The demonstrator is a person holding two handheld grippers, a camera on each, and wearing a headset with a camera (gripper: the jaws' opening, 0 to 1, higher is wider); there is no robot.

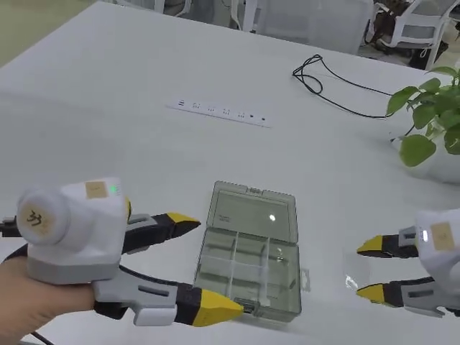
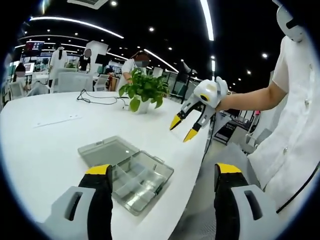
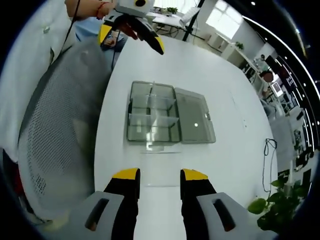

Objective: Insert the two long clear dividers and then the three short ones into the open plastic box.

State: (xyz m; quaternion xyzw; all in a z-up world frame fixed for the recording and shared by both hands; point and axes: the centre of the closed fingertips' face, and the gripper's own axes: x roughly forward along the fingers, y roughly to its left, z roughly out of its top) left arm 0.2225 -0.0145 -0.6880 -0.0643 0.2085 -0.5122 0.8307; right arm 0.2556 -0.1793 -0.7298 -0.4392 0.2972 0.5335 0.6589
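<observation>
Smoky clear plastic box (image 1: 277,309) on white table (image 1: 144,144), lid laid flat open. Clear dividers (image 1: 248,262) upright inside, splitting it into compartments. Left gripper (image 1: 205,262) beside box, jaws wide apart, empty. Right gripper (image 1: 366,269) near opposite side, jaws parted, empty.

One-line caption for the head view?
Left gripper and right gripper, both open, flank the plastic box, clear dividers slotted inside.
</observation>
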